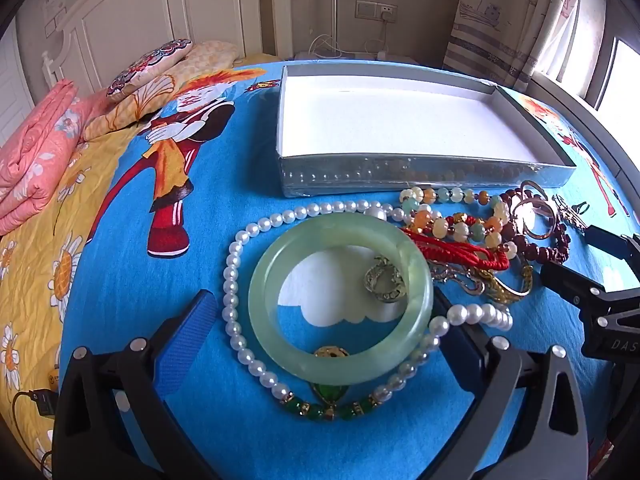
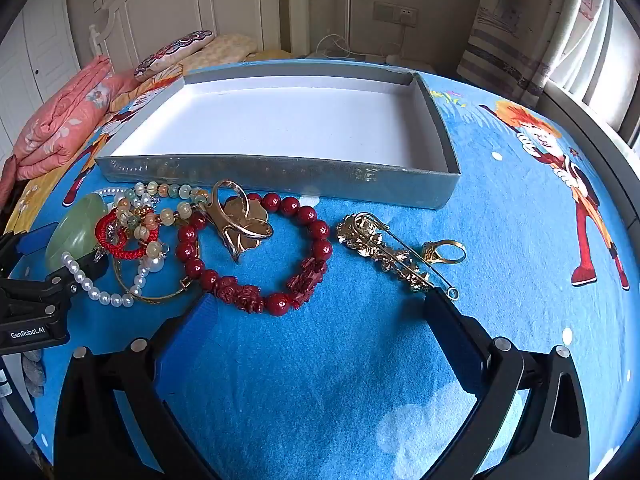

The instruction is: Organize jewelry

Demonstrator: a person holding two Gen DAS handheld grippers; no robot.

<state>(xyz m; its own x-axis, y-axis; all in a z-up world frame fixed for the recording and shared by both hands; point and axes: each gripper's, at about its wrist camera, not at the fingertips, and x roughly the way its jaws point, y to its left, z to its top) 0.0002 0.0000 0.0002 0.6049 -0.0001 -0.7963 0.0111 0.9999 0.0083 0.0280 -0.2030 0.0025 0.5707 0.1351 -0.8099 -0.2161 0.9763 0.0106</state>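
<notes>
Both jaws stand wide apart, holding nothing. We lower the left gripper (image 1: 320, 312) squarely astride the jade bangle (image 1: 340, 300) on the bed — clear of the pearl necklace (image 1: 240, 280) — then carry it to the empty box (image 1: 400, 172).

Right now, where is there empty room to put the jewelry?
The white floor of the box is all bare. The blue sheet right of the gold ring is free too. It is crowded left of the red bead bracelet, around the green bangle.

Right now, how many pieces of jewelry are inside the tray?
0. The tray shows only its bare white floor; every piece, like the jade bangle and red bead bracelet, lies on the bedspread before it.
</notes>
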